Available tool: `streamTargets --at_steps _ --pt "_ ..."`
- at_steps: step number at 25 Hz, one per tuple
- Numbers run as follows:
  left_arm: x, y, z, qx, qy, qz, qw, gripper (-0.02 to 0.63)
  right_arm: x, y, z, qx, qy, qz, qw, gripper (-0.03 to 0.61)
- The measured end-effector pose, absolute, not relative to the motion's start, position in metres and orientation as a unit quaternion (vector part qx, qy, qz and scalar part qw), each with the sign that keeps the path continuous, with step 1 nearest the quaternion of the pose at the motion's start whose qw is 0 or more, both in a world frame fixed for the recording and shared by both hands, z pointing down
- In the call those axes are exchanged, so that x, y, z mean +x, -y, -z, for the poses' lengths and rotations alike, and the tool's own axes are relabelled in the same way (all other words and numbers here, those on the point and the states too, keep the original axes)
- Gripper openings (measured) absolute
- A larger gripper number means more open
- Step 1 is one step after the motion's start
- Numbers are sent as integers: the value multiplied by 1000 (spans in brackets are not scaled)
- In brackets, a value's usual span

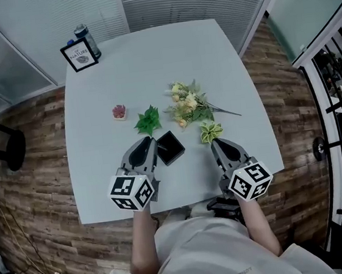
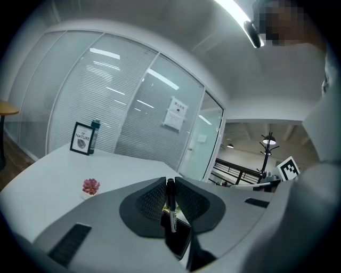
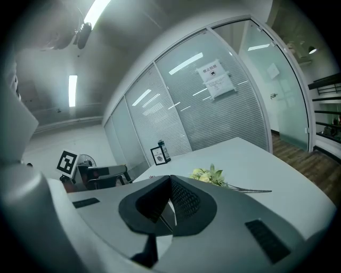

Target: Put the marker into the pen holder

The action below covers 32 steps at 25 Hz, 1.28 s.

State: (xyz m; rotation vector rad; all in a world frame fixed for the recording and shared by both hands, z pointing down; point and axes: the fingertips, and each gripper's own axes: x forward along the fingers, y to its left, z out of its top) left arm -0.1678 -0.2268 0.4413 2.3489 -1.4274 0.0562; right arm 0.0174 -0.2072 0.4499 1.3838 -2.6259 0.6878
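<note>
My left gripper (image 1: 149, 142) (image 2: 170, 182) is shut on a black marker (image 2: 171, 207) with a white label, which stands upright between the pads. Just under the marker's lower end, in the left gripper view, sits the black square pen holder (image 2: 180, 242). In the head view the pen holder (image 1: 170, 147) stands on the pale grey table (image 1: 150, 62), right beside the left gripper's tips. My right gripper (image 1: 216, 141) (image 3: 170, 179) hovers to the right of the holder, its jaws together with nothing in them.
A bunch of artificial flowers (image 1: 191, 105) and a green leaf sprig (image 1: 148, 120) lie behind the holder. A small pink plant (image 1: 119, 112) stands to the left. A framed sign (image 1: 79, 54) and a bottle (image 1: 87, 38) stand at the far left corner. The table's front edge runs under both grippers.
</note>
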Motion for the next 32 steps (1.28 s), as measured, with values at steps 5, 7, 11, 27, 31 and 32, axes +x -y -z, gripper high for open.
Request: streamTargets --at_steps 5,7,11,27,31,32 --pt "-163 236 -447 838 510 -36 193 55 20 215 -459 451 860 -235 53 17" --pt "-162 238 -452 836 510 -40 196 55 21 219 -461 449 860 -237 53 17" --pt "-156 240 -461 837 506 -53 199 55 24 222 -468 448 858 -244 59 17" --pt "-128 251 -506 843 486 -136 186 55 29 235 -497 451 852 -251 88 17" --pt "-123 255 -511 843 485 -159 170 55 27 237 -502 446 853 -254 92 17" --pt "-121 256 -513 843 485 -164 166 57 27 237 -503 445 853 -254 94 17"
